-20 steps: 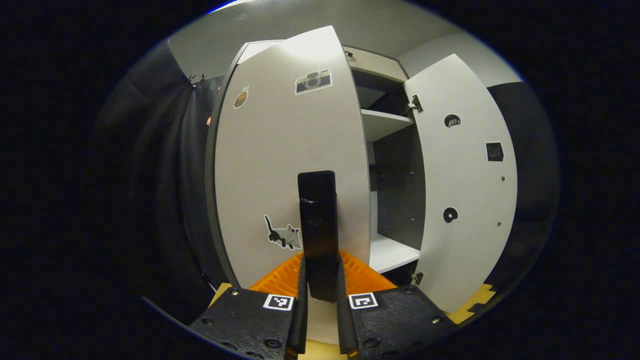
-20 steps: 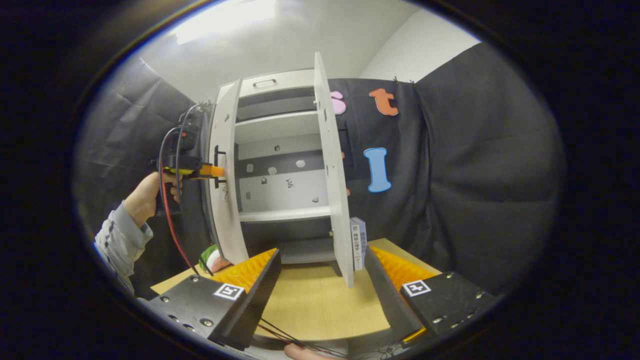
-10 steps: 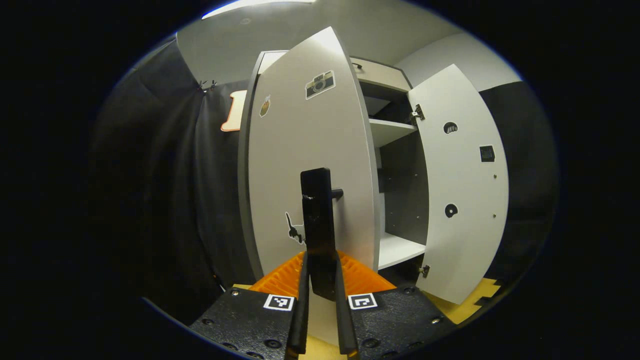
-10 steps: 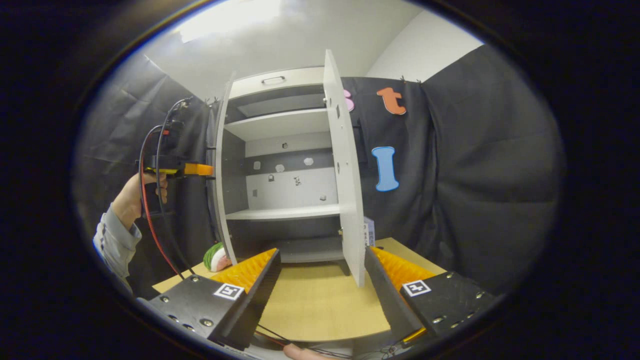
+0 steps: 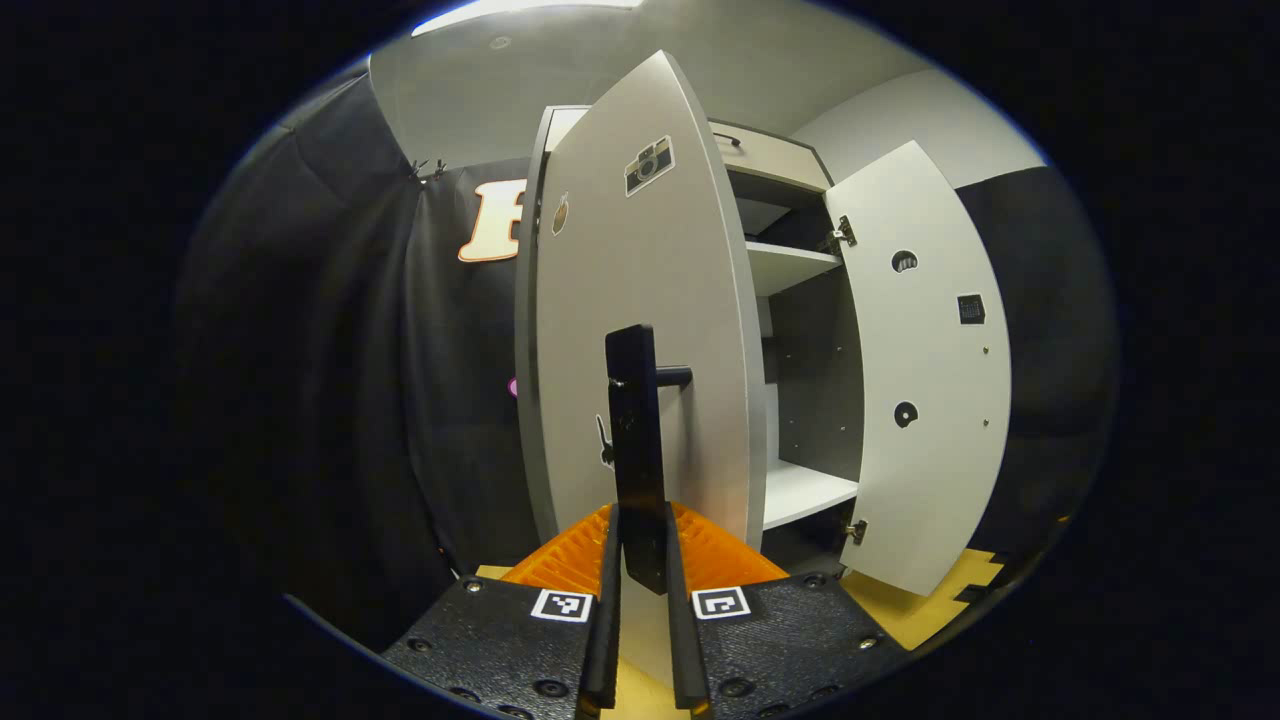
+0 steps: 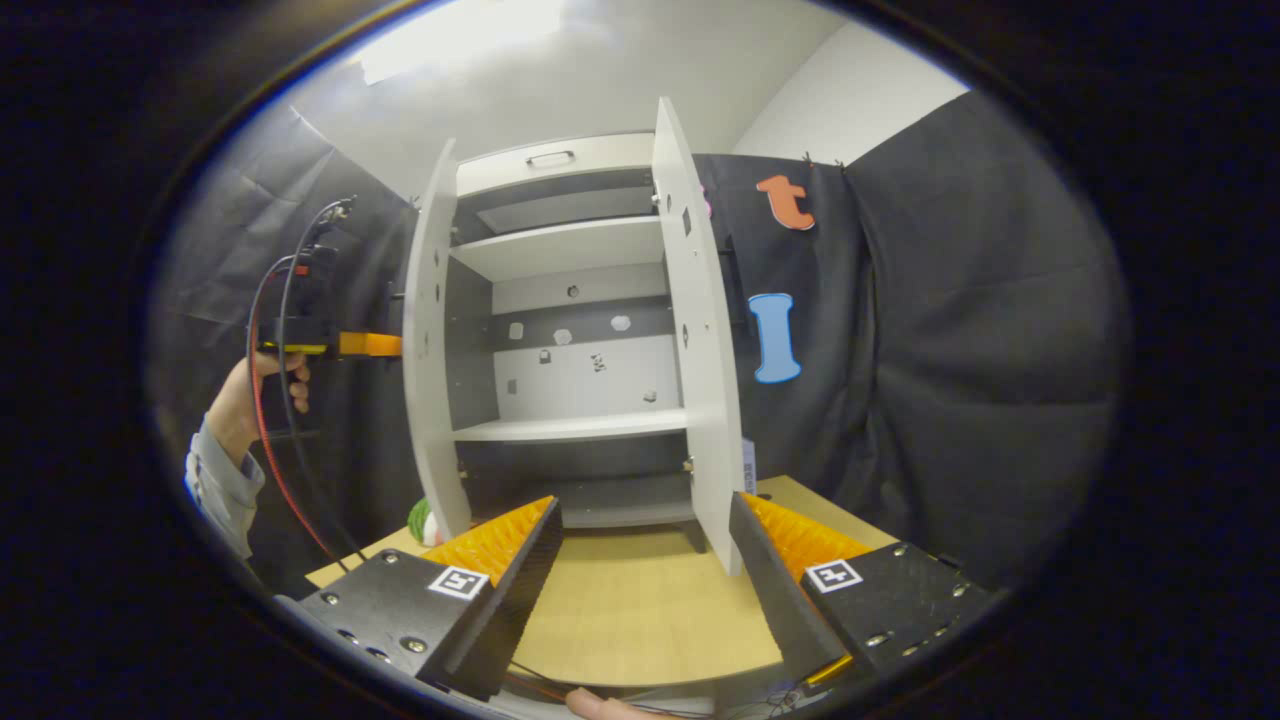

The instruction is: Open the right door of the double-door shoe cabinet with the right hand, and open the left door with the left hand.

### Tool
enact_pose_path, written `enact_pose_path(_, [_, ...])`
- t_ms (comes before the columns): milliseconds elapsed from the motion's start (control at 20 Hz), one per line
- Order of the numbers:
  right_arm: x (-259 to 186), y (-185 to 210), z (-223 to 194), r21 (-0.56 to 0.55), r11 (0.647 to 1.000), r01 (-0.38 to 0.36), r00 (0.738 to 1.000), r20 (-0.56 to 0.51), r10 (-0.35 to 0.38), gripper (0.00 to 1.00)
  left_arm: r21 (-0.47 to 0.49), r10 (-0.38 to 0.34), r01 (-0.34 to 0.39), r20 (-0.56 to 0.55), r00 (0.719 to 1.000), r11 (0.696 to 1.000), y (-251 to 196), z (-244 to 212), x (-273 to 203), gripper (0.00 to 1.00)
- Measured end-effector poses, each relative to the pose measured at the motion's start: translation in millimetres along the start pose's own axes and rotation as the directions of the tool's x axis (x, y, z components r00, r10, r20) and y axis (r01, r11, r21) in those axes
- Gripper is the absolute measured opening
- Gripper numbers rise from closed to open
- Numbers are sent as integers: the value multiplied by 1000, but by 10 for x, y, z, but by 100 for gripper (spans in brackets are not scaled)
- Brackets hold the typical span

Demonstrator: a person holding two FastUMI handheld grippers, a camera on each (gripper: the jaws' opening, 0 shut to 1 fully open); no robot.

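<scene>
Both doors of the shoe cabinet (image 6: 560, 300) stand swung out; nearest in the left gripper view, the left gripper (image 5: 640, 610) is pinched narrow on the dark handle (image 5: 636, 455) of the left door (image 5: 640, 330), while the right gripper (image 6: 640, 580) hangs wide with nothing in it over the table (image 6: 640, 610). Farther off, the right door (image 6: 700, 340) is well open, shelves exposed. Judgement: let the wrist follow the hinge arc and ease off near the stop; the hinge limit can't be seen, so go slowly.
</scene>
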State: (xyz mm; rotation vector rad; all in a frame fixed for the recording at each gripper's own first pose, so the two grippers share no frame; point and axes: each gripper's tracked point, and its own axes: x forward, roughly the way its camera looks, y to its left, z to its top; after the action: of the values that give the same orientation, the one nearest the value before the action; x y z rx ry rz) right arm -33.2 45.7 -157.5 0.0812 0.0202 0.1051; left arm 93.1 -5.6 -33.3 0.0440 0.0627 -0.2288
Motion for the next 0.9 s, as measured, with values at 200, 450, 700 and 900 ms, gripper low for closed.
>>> enact_pose_path(200, [60, -13, 9, 13, 1000, 10, 1000, 7, -11, 99, 32, 58, -59, 7, 998, 998, 253, -3, -102, 17])
enact_pose_path(450, [123, 67, -37, 19, 1000, 6, 1000, -5, -6, 99, -13, 118, -118, 3, 993, 993, 696, -25, -213, 6])
enact_pose_path(700, [162, 161, -78, 8, 1000, -3, 1000, -16, 3, 99, -64, 80, -79, 3, 997, 995, 847, -38, -245, 1])
enact_pose_path(900, [157, 218, -66, -13, 1000, -5, 1000, -21, 4, 99, -51, 67, -67, 10, 998, 996, 885, -47, -243, 1])
